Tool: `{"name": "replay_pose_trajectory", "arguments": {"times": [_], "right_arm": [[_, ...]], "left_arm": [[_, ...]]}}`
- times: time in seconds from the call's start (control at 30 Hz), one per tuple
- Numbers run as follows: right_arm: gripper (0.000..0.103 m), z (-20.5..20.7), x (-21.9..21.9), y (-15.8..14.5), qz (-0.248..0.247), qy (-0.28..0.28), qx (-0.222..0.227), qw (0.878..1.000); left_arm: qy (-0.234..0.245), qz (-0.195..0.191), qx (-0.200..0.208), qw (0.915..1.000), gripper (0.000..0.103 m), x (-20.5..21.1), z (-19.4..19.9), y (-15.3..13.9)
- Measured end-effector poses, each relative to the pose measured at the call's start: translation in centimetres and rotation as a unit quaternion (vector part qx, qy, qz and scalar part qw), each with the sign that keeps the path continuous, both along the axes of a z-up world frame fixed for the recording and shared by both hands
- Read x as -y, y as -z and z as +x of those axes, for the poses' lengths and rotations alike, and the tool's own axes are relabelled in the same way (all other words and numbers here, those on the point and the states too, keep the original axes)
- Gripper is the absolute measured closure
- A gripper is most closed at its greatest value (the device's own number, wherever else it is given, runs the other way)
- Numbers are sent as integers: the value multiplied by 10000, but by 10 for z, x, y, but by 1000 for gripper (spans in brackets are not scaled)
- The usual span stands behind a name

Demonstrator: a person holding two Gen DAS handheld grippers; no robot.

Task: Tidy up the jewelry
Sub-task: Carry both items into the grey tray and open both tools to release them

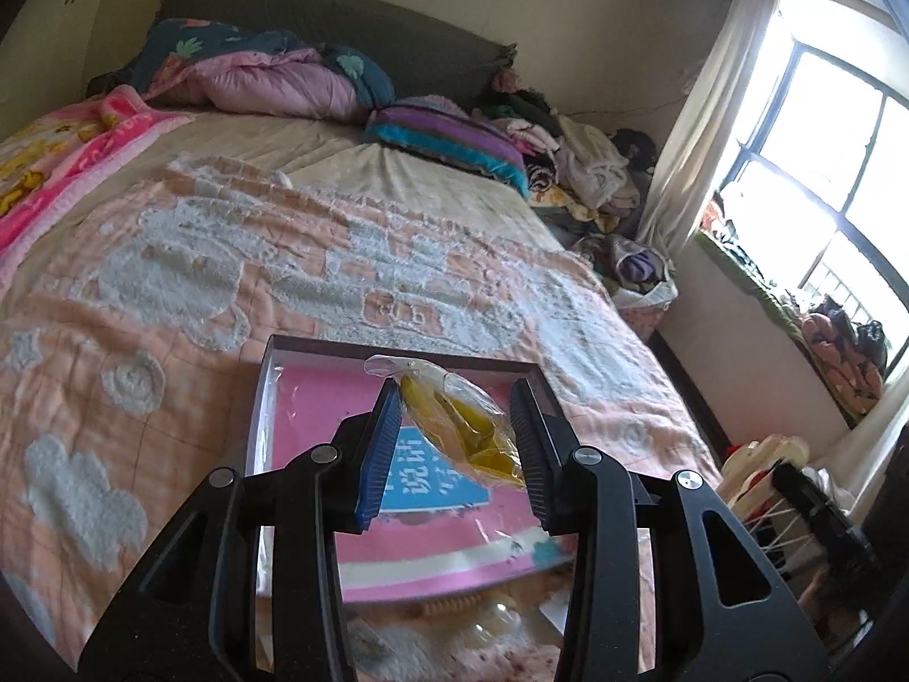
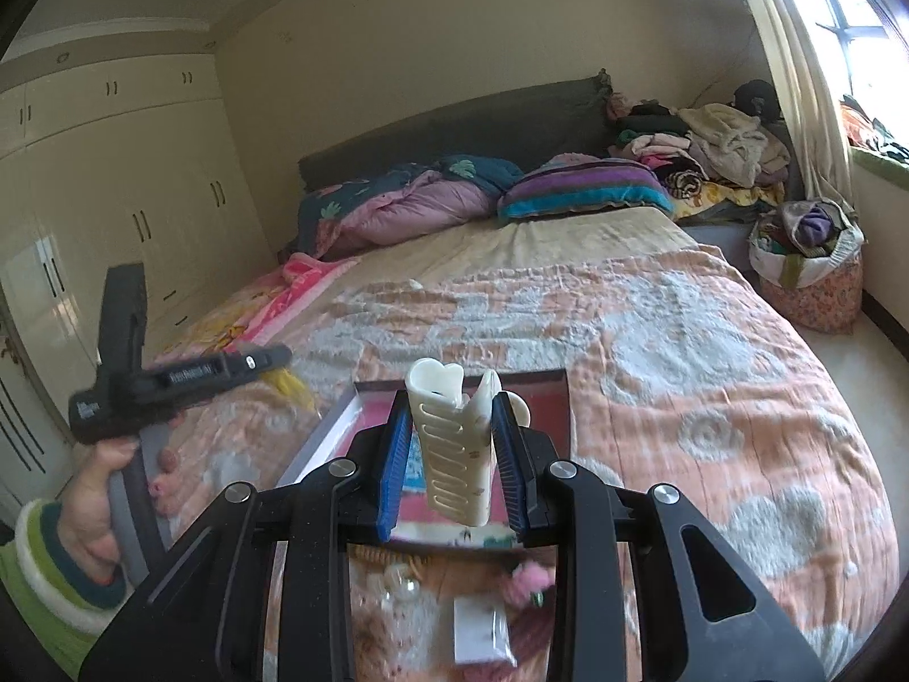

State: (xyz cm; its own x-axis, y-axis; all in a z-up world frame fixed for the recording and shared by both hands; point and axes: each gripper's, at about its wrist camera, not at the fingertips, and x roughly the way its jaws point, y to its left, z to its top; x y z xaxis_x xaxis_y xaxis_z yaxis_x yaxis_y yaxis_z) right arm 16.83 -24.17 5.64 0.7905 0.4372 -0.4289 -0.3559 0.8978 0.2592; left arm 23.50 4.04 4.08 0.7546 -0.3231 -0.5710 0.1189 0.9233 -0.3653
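Both hand-held grippers are clamped, my left (image 1: 454,443) on a yellow pouch (image 1: 460,426), my right (image 2: 451,454) on a cream clip (image 2: 451,443), held above the box (image 1: 307,398) on the bed (image 1: 227,261) for sorting.

Blurred small items (image 2: 483,619) under right fingers, box (image 1: 267,398) partly hidden behind fingers

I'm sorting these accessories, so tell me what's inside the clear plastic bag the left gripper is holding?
The clear bag in the left gripper holds something yellow. Crinkled plastic and glare hide its exact shape, so what kind of piece it is cannot be told.
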Motion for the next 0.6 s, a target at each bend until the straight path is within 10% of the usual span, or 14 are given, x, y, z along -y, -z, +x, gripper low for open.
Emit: {"name": "replay_pose_trajectory", "arguments": {"times": [0.6], "right_arm": [[76, 101, -25, 74, -542, 46, -1185, 9915]], "left_arm": [[94, 229, -866, 9959, 70, -3, 34, 80]]}}
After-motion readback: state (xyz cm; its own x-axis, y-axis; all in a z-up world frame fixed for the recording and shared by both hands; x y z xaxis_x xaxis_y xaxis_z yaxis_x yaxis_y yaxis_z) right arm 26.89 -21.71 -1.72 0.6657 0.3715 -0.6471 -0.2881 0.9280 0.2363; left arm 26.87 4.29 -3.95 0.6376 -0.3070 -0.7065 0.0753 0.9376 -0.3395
